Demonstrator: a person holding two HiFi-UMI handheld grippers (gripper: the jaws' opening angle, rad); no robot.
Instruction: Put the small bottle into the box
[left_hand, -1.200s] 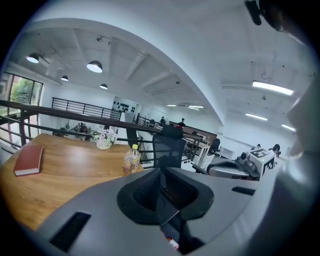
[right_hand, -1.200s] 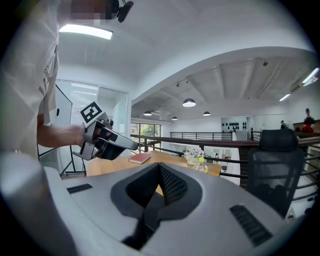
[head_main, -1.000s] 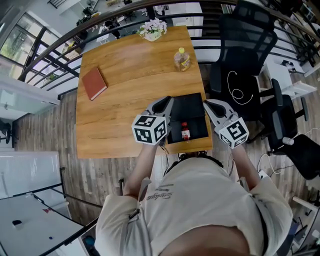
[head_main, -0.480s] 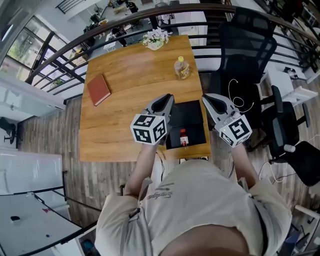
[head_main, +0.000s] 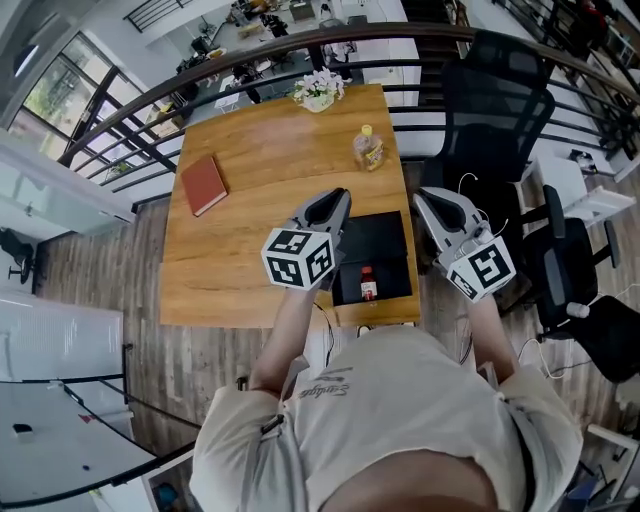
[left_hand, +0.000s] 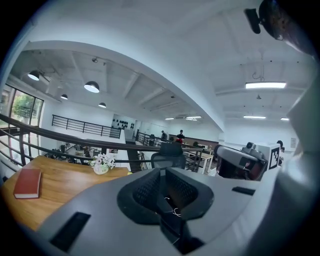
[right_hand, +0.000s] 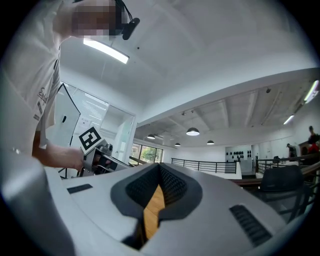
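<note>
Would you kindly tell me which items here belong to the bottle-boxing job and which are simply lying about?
Job: small bottle; black box holding it.
Lying about: red book; yellow bottle; flowers; office chair.

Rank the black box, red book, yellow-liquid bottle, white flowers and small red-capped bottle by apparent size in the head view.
1. the black open box
2. the red hardcover book
3. the clear bottle of yellow liquid and the white flower arrangement: alike, and farther off, so unranked
4. the small red-capped bottle, inside the box
</note>
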